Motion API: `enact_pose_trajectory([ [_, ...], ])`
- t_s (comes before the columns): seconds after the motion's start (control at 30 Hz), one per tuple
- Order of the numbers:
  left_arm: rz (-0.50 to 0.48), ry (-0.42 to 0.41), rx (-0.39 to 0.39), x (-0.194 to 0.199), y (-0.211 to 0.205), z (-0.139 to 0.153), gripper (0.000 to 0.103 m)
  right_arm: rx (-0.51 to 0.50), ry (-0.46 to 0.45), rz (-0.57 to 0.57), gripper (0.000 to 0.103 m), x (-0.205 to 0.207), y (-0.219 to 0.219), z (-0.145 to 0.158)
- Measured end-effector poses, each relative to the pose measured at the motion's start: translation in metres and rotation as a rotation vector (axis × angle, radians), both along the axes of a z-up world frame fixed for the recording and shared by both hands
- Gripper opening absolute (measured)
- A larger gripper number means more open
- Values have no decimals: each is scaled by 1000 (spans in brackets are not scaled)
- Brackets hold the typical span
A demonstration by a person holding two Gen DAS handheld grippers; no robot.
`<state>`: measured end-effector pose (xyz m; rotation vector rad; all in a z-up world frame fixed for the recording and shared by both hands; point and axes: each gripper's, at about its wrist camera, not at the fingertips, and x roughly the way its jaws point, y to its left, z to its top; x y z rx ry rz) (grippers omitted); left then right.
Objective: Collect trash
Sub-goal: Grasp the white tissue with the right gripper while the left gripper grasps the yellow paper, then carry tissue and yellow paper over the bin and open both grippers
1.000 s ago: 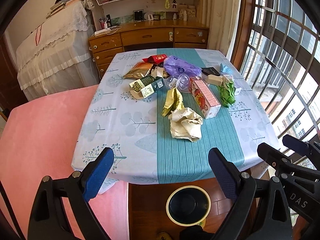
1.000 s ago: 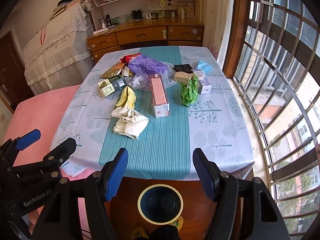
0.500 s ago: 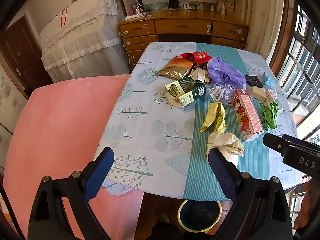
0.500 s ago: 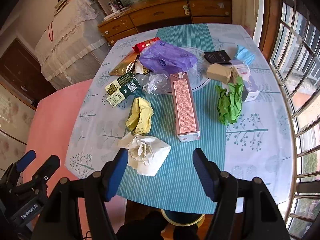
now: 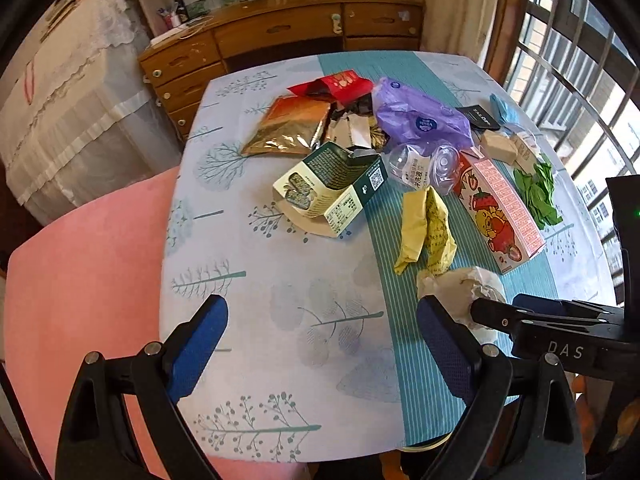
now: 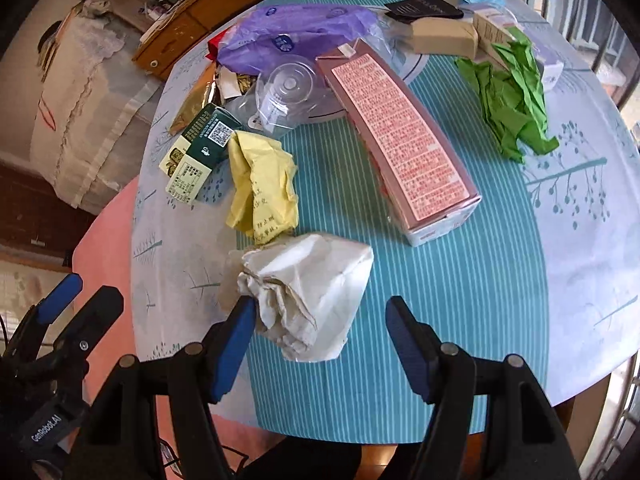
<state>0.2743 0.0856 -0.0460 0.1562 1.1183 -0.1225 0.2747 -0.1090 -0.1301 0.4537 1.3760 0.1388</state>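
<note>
Right tool [image 6: 318,334] is spread wide and pointing steeply down at the table [image 6: 500,280], with the crumpled white paper wad [image 6: 308,296] sitting right between its blue pads. The left pad [image 6: 234,344] looks like it's just touching the wad's edge, but the right one is well clear, so nothing is pinched.

Just past the wad from that tool there's a scrunched yellow paper [image 6: 262,188], touching the wad at its far side. Ahead and a bit to the right lies the long pink carton [image 6: 400,136] on the striped teal runner. Further off to the right is the green crumpled paper [image 6: 508,96]. Beyond the yellow paper to the left is a dark green box [image 6: 200,148], then clear plastic cups [image 6: 284,96] and a purple plastic bag [image 6: 296,32] at the far end.

Left tool [image 5: 322,344] is also spread open, hanging over bare tablecloth with nothing between its pads. From its camera the white wad is just off its right pad, partly hidden behind the other tool's black arm. Far ahead of it sit a gold foil pouch [image 5: 288,128] and a red packet [image 5: 340,84]. A pink cushioned seat [image 5: 80,280] is off to its left.
</note>
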Motion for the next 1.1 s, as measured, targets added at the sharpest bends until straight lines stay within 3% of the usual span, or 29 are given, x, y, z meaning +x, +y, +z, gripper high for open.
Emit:
enact_pose_trajectory([
  [0.13,-92,35,-15,22,-2,-15,94,-6,78,-80,70,-5,3,-21],
  [0.27,-156,55,-45,37,-3,-23,94,-26,32,-106,66,-8,7,-17],
  [0.33,-183,71,-61,43,-5,-26,94,-6,9,-96,39,-9,10,-15],
  [0.63,-257,113,-159,67,-25,-21,94,-98,-76,-48,34,-19,14,16],
  [0.77,-294,170,-173,81,-45,-32,94,-137,-77,-75,34,-31,5,24],
  [1.1,-244,286,-252,107,-80,-60,94,-203,-57,-178,34,-67,-22,31],
])
